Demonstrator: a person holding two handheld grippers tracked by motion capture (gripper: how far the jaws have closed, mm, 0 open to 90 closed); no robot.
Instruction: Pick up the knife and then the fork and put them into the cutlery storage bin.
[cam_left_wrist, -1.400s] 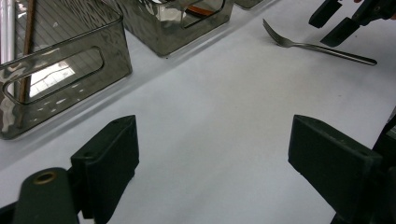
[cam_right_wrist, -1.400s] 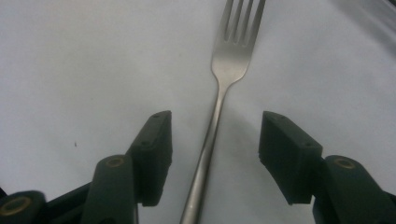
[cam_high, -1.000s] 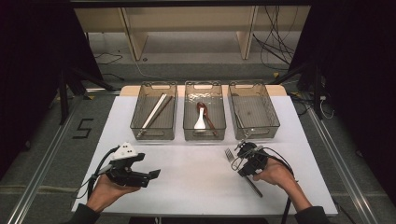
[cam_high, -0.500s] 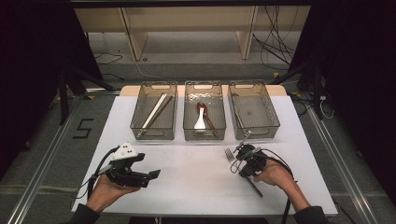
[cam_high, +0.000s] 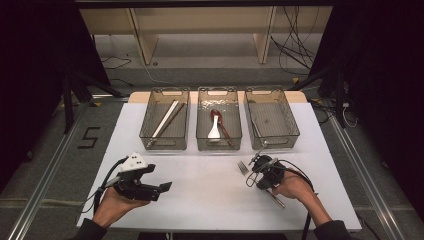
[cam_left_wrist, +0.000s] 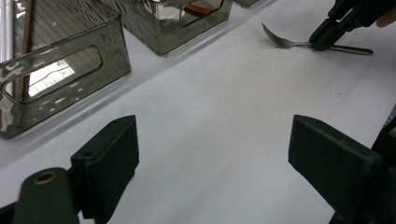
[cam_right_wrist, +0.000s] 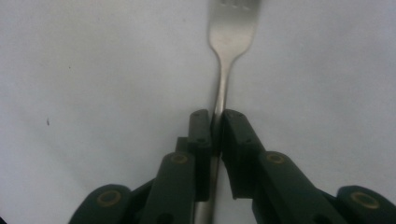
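Note:
A metal fork (cam_high: 243, 168) lies on the white table (cam_high: 210, 200) at the right, tines pointing toward the bins. My right gripper (cam_high: 252, 175) is shut on the fork's neck; in the right gripper view its jaws (cam_right_wrist: 217, 122) pinch the thin stem just behind the fork head (cam_right_wrist: 232, 32). The fork's handle runs back under the right hand. My left gripper (cam_high: 164, 187) hovers low over the table at the left, open, with nothing between its jaws (cam_left_wrist: 215, 158). From the left gripper view, the fork (cam_left_wrist: 280, 42) and the right gripper (cam_left_wrist: 327, 33) are seen farther off.
Three clear bins stand in a row at the back of the table. The left bin (cam_high: 150, 137) holds chopsticks (cam_high: 166, 119), the middle bin (cam_high: 202, 140) holds a white spoon (cam_high: 214, 129) and a dark red one, and the right bin (cam_high: 292, 131) holds nothing. Bare table lies between the grippers.

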